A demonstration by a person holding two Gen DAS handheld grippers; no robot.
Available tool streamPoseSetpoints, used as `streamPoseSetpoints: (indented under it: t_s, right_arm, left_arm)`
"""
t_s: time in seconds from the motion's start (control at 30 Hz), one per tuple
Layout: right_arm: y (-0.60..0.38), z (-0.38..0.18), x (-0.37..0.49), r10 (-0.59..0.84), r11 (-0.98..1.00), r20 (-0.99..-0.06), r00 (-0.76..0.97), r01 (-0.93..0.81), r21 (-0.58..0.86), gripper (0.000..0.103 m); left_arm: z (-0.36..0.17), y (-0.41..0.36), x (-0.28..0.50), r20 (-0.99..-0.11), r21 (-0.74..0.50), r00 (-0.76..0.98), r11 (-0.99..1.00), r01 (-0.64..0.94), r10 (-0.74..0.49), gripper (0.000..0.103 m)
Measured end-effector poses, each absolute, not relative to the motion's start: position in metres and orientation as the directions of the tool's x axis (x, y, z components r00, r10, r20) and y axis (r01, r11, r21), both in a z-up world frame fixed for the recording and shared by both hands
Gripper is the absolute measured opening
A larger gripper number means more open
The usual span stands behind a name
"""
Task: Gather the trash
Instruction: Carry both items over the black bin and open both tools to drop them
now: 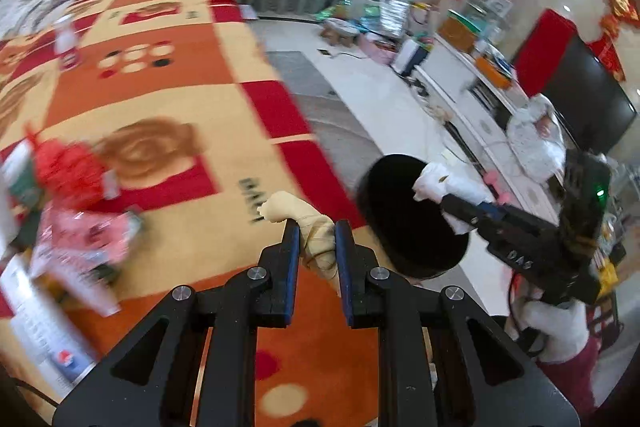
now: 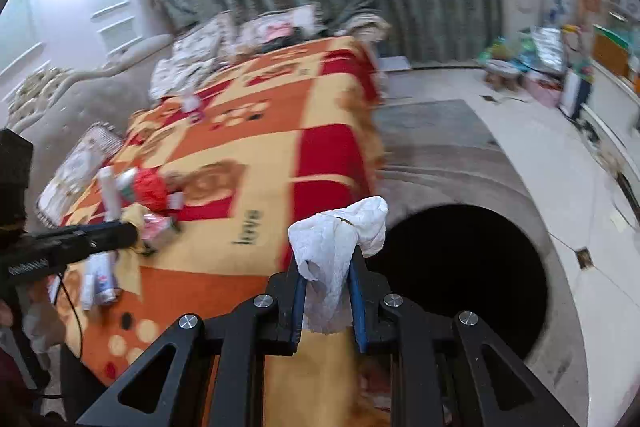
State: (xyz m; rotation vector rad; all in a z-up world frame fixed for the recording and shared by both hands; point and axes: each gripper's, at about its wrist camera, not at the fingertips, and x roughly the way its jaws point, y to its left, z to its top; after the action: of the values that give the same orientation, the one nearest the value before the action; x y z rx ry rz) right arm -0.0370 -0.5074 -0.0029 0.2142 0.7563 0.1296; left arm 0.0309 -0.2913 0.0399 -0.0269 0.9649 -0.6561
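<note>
My left gripper (image 1: 317, 233) is shut on a crumpled beige wrapper (image 1: 308, 227), held above the patterned bed blanket (image 1: 160, 99) near its edge. My right gripper (image 2: 326, 259) is shut on a wad of white tissue (image 2: 340, 231), which sticks up between the blue pads. In the left wrist view the right gripper (image 1: 448, 205) and its tissue (image 1: 436, 183) hang over the rim of a round black trash bin (image 1: 404, 223). The same bin (image 2: 464, 271) gapes dark on the floor just right of the tissue in the right wrist view.
More litter lies on the blanket: a red crumpled bag (image 1: 68, 171), pink wrappers (image 1: 88, 235), a white box (image 1: 44, 335), a small bottle (image 1: 66, 43). Pillows sit at the head. A TV (image 1: 588, 99), white cabinet and floor clutter line the right wall.
</note>
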Motion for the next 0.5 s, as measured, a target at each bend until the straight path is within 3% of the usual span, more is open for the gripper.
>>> streamPoseSetpoints:
  t_s: [0.37,0.43,0.47,0.5]
  right_arm:
    - [-0.588,-0.031,-0.045,0.130,0.951,-0.685,0.717,0.104,0.290,0.018]
    - [-0.593,-0.032,-0.046,0.121,0.949,-0.683,0.720,0.117,0.291,0.023]
    - [-0.593,-0.032,-0.045,0.112,0.949,-0.686,0.719,0.127,0.288,0.028]
    - [-0.591,-0.032,-0.043,0.102,0.949,-0.687,0.720,0.136,0.283,0.040]
  left_arm:
    - [0.022,-0.394,0.047,-0.751,-0.344,0.299,0.735,0.584,-0.589,0.017]
    - [0.018,-0.401,0.050,-0.740,-0.361,0.283,0.715,0.598,-0.611,0.031]
    - [0.015,-0.403,0.053,-0.734,-0.379,0.269,0.704,0.600,-0.624,0.048]
    - [0.013,-0.403,0.054,-0.728,-0.395,0.260,0.699,0.596,-0.634,0.054]
